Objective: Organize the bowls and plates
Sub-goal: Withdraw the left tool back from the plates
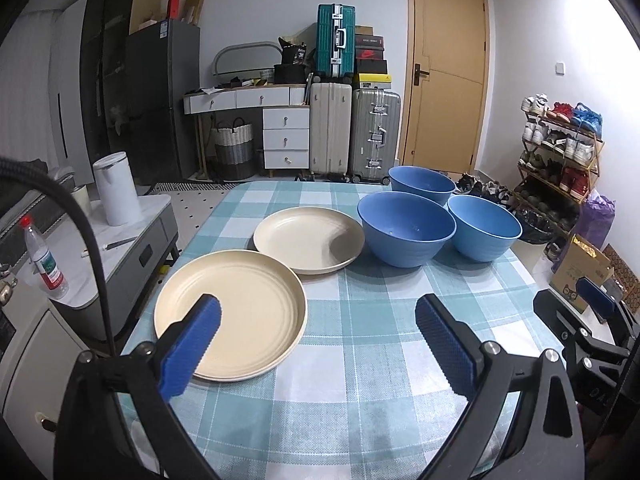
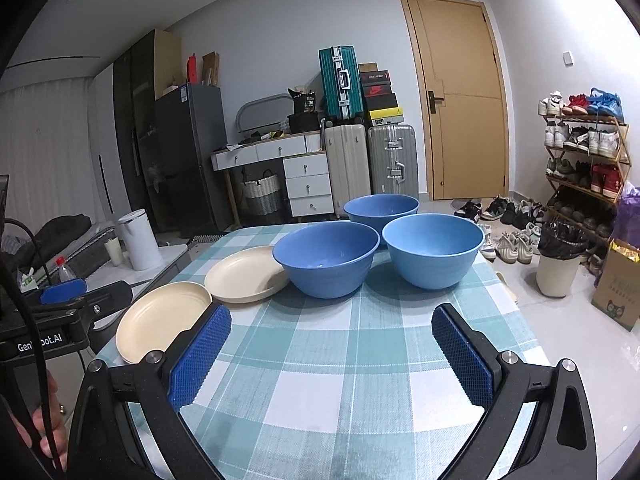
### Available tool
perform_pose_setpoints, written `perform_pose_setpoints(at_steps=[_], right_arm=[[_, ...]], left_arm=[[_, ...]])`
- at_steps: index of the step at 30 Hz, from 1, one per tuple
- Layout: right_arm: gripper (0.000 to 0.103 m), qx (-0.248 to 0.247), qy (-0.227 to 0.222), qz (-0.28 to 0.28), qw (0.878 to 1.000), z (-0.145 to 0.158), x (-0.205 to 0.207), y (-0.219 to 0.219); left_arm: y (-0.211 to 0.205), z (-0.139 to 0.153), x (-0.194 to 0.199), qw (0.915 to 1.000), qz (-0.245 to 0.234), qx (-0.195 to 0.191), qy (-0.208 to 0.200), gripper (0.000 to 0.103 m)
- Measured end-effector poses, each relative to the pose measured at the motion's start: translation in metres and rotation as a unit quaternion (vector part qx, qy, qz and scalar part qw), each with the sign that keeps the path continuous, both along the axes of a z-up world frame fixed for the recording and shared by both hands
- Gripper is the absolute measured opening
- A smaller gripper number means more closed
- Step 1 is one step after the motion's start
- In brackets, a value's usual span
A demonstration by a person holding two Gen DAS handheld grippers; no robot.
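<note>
Blue-padded fingers of the left gripper [image 1: 318, 314] stand wide apart with nothing between them, poised above the near end of a table spread with a teal-and-white checked cloth [image 1: 360, 360]. Its left finger overlaps, in the left wrist view, the near rim of a round cream plastic plate [image 1: 240, 312]; whether they touch cannot be told. A second cream plate [image 1: 308, 238] lies just beyond the first, its far right edge close beside the nearest of three blue ribbed plastic bowls [image 1: 404, 232]. The lighter blue bowl [image 1: 484, 232] sits to the right of that one, and the third blue bowl [image 1: 422, 184] stands behind the pair at the table's far edge.

The right gripper [image 2: 331, 326] is likewise spread wide and empty, aimed at the bare cloth in front of the bowls, with the plates off to its left.

Beyond the table stand a tan wooden door [image 1: 446, 80], cream and silver hard-shell suitcases [image 1: 354, 132] with a teal case on top, a white drawer unit [image 1: 286, 136] and a woven laundry basket [image 1: 234, 144]. A shoe rack [image 1: 560, 148] lines the right wall; a white kettle [image 1: 116, 188] sits on a grey side cabinet at left.
</note>
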State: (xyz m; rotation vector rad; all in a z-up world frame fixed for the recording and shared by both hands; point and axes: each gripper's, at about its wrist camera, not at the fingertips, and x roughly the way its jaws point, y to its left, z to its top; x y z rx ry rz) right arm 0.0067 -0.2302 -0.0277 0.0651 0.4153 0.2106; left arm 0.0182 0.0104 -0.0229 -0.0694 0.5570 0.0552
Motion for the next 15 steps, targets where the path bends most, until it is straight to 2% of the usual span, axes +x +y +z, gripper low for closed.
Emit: perform_pose_setpoints(at_steps=[12, 15], right_arm=[[0.102, -0.001, 0.000, 0.000, 1.000, 0.0028, -0.0003, 0.0036], [0.102, 0.001, 0.005, 0.004, 1.000, 0.0016, 0.0019, 0.0049]], left_arm=[[0.0075, -0.0055, 0.0004, 0.9998, 0.017, 0.000, 0.006, 0.099], [0.0103, -0.0068, 0.0025, 0.9995, 0.024, -0.002, 0.021, 0.099]])
